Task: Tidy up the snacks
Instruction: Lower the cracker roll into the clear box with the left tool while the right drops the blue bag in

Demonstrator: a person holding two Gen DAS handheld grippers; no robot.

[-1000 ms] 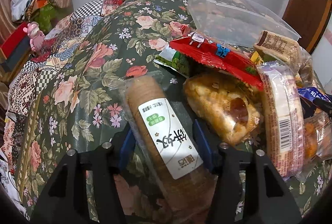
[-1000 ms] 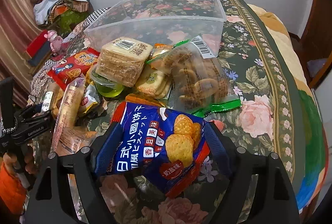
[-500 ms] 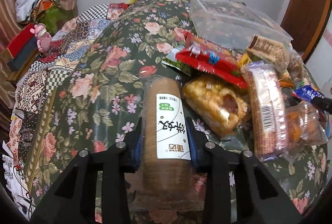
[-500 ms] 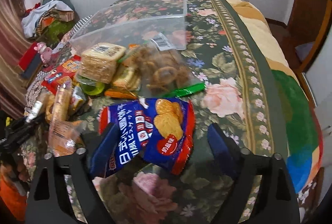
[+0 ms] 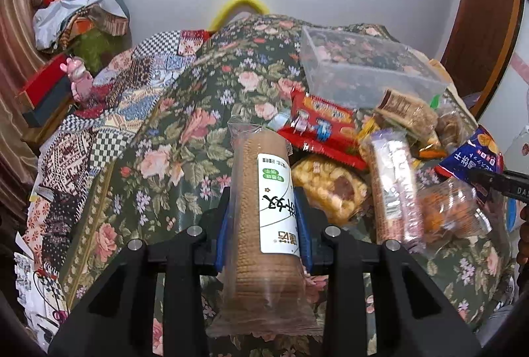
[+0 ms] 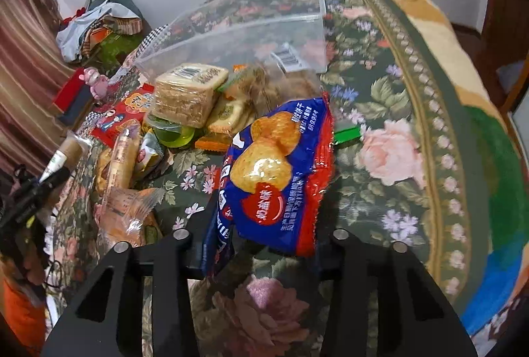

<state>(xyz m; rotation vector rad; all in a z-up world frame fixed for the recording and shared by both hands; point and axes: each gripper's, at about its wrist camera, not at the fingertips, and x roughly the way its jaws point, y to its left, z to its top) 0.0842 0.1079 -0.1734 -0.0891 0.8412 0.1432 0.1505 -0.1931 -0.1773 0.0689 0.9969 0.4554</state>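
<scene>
Left gripper (image 5: pixel 263 218) clamps biscuit roll (image 5: pixel 264 208); right gripper (image 6: pixel 264 218) grips blue cracker bag (image 6: pixel 274 178).

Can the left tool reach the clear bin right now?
Probably yes: the left tool holds the biscuit roll, and bare floral cover lies between it and the clear bin; the snack pile sits to the right.

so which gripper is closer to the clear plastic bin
Right, by a modest margin. The right gripper, holding the blue cracker bag, sits just before the clear plastic bin. The left gripper, gripping the biscuit roll, is farther back, beyond the snack pile.
</scene>
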